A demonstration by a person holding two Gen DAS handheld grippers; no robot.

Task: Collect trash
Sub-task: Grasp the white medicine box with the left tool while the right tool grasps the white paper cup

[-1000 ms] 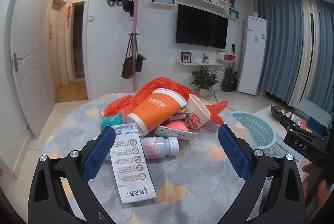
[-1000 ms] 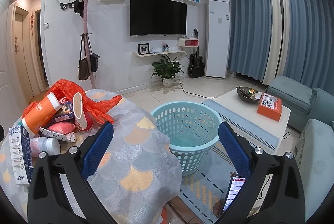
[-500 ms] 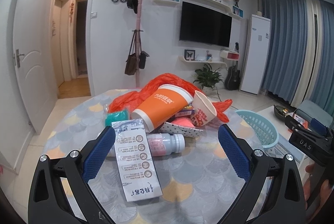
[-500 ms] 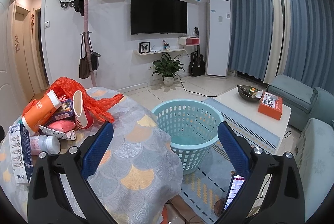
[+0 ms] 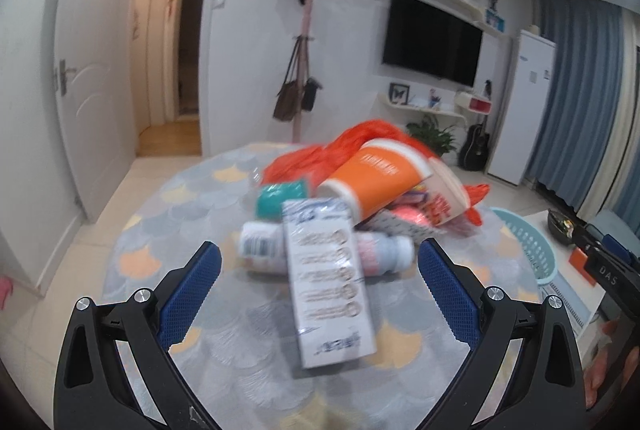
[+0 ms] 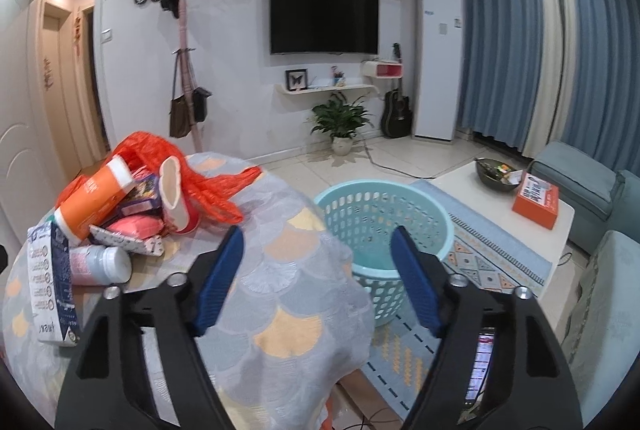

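Left claw [image 5: 320, 282] spread wide, angled downward, nothing between its blue pads, right claw [image 6: 318, 272] angled downward, jaws closing with nothing between them, both clear of contact

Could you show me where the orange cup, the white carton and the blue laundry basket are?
orange cup [image 5: 372, 175]: left wrist view, on its orange side wall.
white carton [image 5: 328, 278]: left wrist view, on its printed top face.
blue basket [image 6: 436, 226]: right wrist view, on its rim at the right side.
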